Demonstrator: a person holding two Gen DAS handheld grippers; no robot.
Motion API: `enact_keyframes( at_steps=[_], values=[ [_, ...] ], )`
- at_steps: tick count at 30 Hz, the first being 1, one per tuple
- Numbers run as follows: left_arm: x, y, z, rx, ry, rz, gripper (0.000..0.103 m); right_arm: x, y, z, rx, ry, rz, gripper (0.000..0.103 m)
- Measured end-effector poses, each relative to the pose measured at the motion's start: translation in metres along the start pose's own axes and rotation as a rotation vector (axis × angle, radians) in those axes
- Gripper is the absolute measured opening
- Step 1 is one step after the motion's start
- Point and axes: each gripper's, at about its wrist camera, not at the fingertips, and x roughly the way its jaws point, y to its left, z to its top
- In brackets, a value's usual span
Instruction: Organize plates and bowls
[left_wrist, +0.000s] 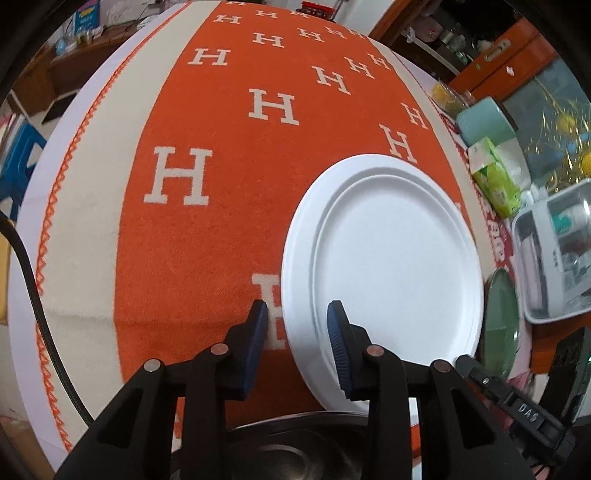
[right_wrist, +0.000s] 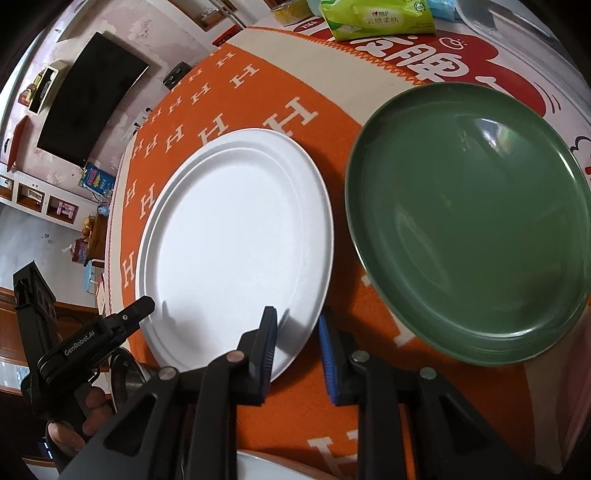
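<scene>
A white plate (left_wrist: 388, 258) lies flat on the orange cloth. My left gripper (left_wrist: 297, 314) is closed across its left rim, with one pad outside on the cloth and the other on the plate's inner slope. My right gripper (right_wrist: 297, 321) is closed across the near right rim of the same white plate (right_wrist: 236, 240), one pad over the plate and the other at its outer edge. One of the left gripper's fingers (right_wrist: 142, 308) rests at the plate's near left rim, with a hand on its handle. A green plate (right_wrist: 469, 221) sits just right of the white one, untouched.
A steel bowl (left_wrist: 288, 446) lies under the left gripper at the table's near edge. Another white dish (right_wrist: 258, 469) peeks in below the right gripper. A green tissue pack (left_wrist: 495, 177) and a clear storage box (left_wrist: 557, 251) stand along the right side. The orange cloth (left_wrist: 207, 129) stretches away to the left.
</scene>
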Motion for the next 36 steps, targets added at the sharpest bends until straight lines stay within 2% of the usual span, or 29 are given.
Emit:
enact_keyframes(
  at_steps=[2,4,7,17,24,36],
  values=[
    [0.002,0.001,0.0,-0.021,0.018,-0.048,0.028,0.0,0.004,0.001,-0.001,-0.001,0.005,0.022],
    [0.0,-0.002,-0.001,-0.015,0.004,-0.035,0.028,-0.004,0.006,0.0,-0.01,-0.01,0.001,0.022],
    [-0.009,-0.01,-0.001,0.023,-0.033,-0.027,0.028,-0.013,0.009,0.0,-0.025,-0.036,0.004,0.022],
    [-0.053,-0.018,-0.004,0.028,-0.191,-0.151,0.028,-0.045,0.025,0.003,-0.105,-0.14,-0.012,0.023],
    [-0.082,-0.024,-0.009,0.036,-0.285,-0.217,0.028,-0.071,0.028,0.006,-0.128,-0.214,0.033,0.023],
    [-0.143,-0.039,-0.036,0.08,-0.372,-0.195,0.028,-0.124,0.045,-0.012,-0.244,-0.343,0.086,0.024]
  ],
)
